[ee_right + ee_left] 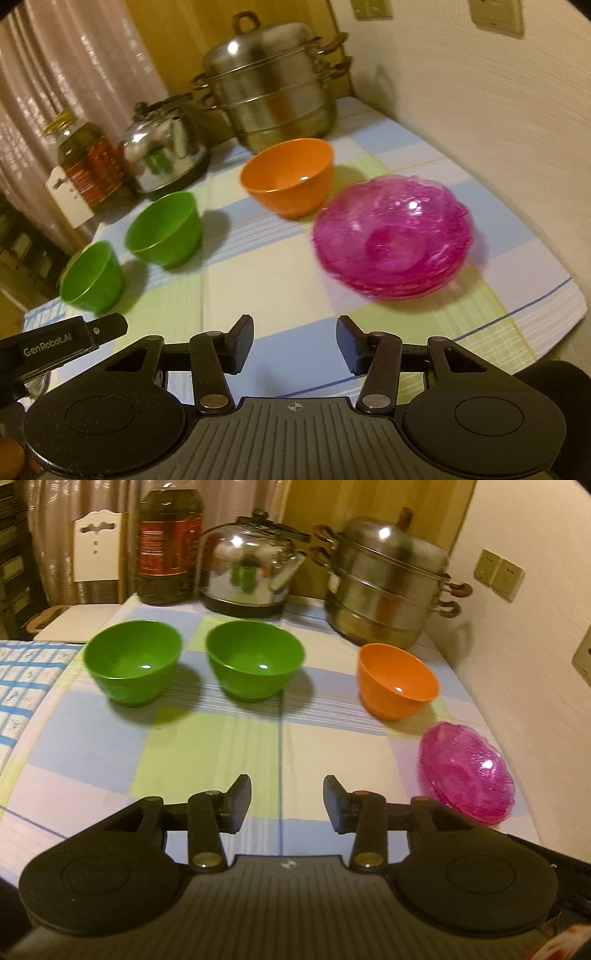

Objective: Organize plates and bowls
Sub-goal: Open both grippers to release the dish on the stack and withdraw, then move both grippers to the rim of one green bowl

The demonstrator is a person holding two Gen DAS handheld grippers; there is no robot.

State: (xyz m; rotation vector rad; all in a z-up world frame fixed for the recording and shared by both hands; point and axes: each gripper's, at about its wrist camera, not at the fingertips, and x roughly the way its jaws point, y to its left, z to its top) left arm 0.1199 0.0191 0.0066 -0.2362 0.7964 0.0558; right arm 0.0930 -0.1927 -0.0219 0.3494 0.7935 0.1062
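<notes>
1. Left wrist view: left gripper point(287, 802) spread, nothing between its jaws. On the checked tablecloth point(207, 753): two green bowls point(133, 662) point(255, 661) side by side, one orange bowl point(397, 681), all mouth-up; pink plate stack point(466, 773) at the right edge
2. Right wrist view: right gripper point(295, 341) spread, empty. "GenRobot.AI" printed on the black bar point(55, 345) at left. Bottle label point(94, 168) unreadable

Black ribbed gripper point(294, 343) — brass pivot screws, "GenRobot.AI" marking.
</notes>
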